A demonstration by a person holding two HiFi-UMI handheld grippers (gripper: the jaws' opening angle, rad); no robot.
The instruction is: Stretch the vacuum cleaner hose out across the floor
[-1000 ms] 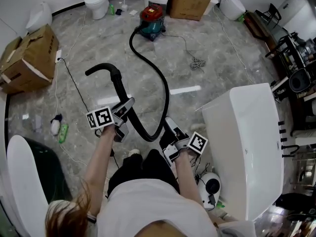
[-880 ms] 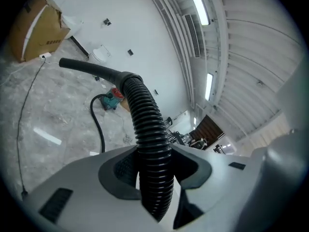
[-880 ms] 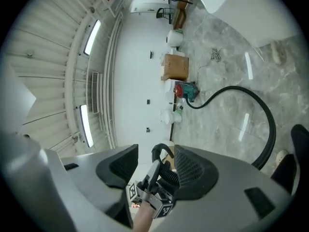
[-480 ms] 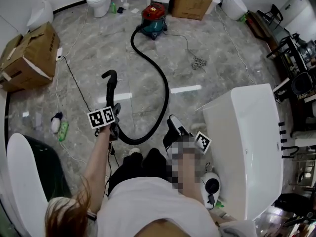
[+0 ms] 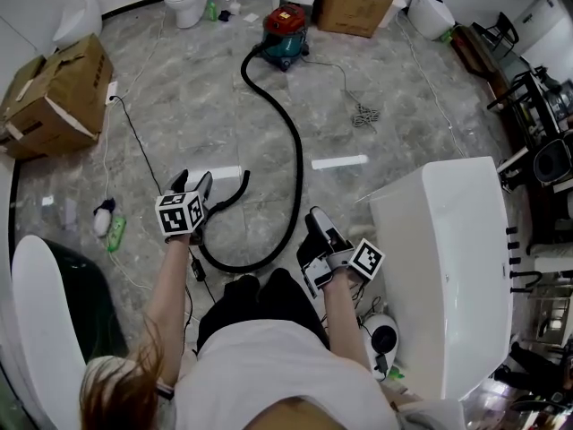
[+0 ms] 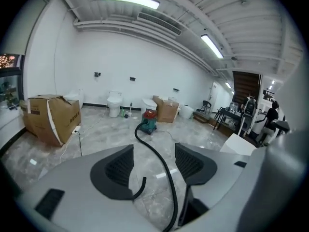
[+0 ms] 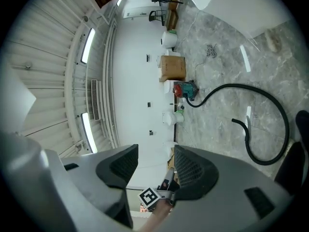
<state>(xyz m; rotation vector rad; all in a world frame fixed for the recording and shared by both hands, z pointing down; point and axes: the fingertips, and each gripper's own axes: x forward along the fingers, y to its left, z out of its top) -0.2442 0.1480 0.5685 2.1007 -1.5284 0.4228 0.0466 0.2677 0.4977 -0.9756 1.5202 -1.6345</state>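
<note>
My left gripper (image 5: 193, 184) jaws have just opened off the vacuum hose (image 5: 291, 141); right gripper (image 5: 315, 227) gapes empty. Next I'd regrip and straighten the loop.

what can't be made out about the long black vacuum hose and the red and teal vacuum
- Head view: the left gripper covers the black hose beside it, so contact is unclear. Its jaws have just been opening, with nothing pressed between them.
- Left gripper view: the hose's near loop hides behind the gripper's grey body.
- Head view: the hose's joint on the red and teal vacuum is too small.
</note>
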